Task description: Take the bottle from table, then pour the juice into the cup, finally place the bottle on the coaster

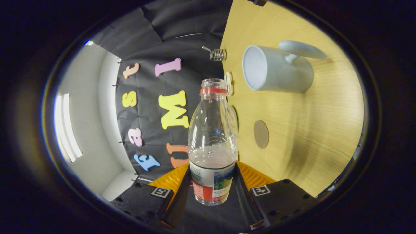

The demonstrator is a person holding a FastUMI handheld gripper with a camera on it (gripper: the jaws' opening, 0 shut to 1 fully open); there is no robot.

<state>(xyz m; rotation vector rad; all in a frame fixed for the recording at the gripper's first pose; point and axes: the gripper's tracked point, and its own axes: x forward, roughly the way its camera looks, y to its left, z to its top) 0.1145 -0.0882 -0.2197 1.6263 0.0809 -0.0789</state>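
My gripper (213,177) is shut on a clear plastic bottle (213,139), both fingers pressing on its labelled lower part. The bottle has no cap, a red ring at its neck, and pale liquid filling the lower part. The whole view is rolled sideways, so the wooden table (312,136) stands like a wall beside the bottle. A pale grey cup (276,70) with a handle stands on that table beyond the bottle's mouth, its opening facing the bottle. A round brown coaster (261,134) lies flat on the table, nearer to the fingers than the cup.
A small clear object (217,54) sits at the table's far edge by the booth's black cloth wall (162,42). A small pale disc (228,83) lies on the table just behind the bottle's neck. White walls and a bright window (66,126) lie past the cloth.
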